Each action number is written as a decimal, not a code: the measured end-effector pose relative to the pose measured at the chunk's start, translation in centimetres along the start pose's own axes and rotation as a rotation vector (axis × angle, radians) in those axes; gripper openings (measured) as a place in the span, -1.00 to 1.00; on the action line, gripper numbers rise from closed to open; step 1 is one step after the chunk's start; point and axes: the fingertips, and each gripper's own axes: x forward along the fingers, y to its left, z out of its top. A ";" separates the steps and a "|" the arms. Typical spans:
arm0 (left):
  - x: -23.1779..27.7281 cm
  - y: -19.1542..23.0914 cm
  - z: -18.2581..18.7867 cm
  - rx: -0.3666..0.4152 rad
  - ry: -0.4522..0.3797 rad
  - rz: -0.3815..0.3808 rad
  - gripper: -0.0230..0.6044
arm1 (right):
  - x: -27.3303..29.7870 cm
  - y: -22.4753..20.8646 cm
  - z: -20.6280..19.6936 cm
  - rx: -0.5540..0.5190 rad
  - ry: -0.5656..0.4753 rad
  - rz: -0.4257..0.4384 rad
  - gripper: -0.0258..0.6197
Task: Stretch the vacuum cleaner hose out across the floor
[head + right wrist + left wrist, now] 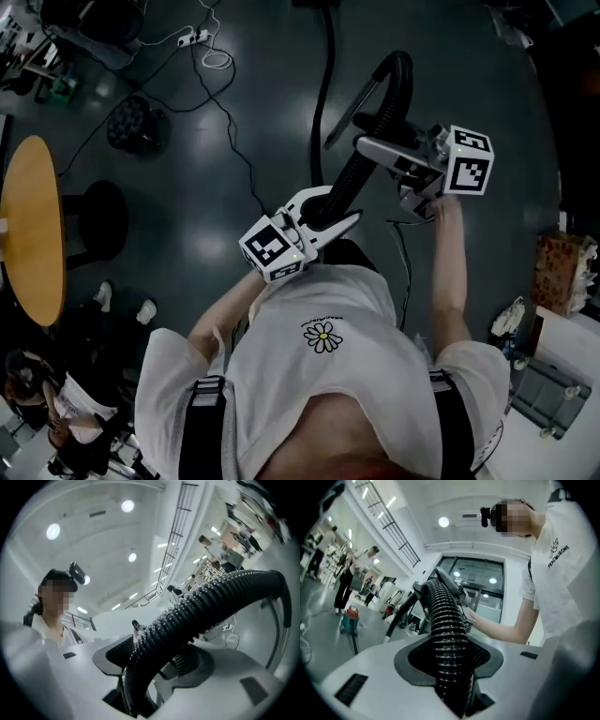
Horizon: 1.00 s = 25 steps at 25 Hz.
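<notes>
Left gripper (330, 221) and right gripper (373, 150) both pinched tight on the ribbed black hose (349, 180) — held clear of the floor (272, 84), likely for pulling its bend straight.

The person wears a white short-sleeved T-shirt (281, 375) with a small white-and-yellow daisy print (323, 337) on the chest, dark lettering beside it in the left gripper view, and black harness straps (202, 427) over both shoulders. A black head camera (486, 516) sits on the head. The left gripper (339, 208) and right gripper (370, 150) have smooth white shells, each with a white cube (275, 248) of black square markers, and dark ribbed pads (415, 660) line the broad scooped jaws.
</notes>
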 end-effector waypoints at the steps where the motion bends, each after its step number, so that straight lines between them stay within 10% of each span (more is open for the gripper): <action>1: -0.7 -0.7 0.8 0.061 0.009 -0.001 -0.47 | 0.3 2.0 -0.1 -0.080 0.027 -0.024 -0.11; 8: -6.0 -3.0 1.1 0.317 0.269 -0.109 -0.46 | 4.0 10.3 -4.2 -0.423 0.208 -0.214 -0.11; 15: -8.5 -9.2 0.7 0.198 0.145 -0.190 -0.38 | 4.1 15.9 -8.5 -0.440 0.131 -0.162 -0.11; 18: -5.8 -13.4 2.4 0.186 0.064 -0.232 -0.38 | 3.8 16.3 -14.5 -0.521 0.318 -0.184 -0.11; 25: -6.2 -18.6 -6.3 0.035 0.244 -0.257 -0.39 | 0.1 16.3 -24.9 -0.367 0.392 -0.186 -0.09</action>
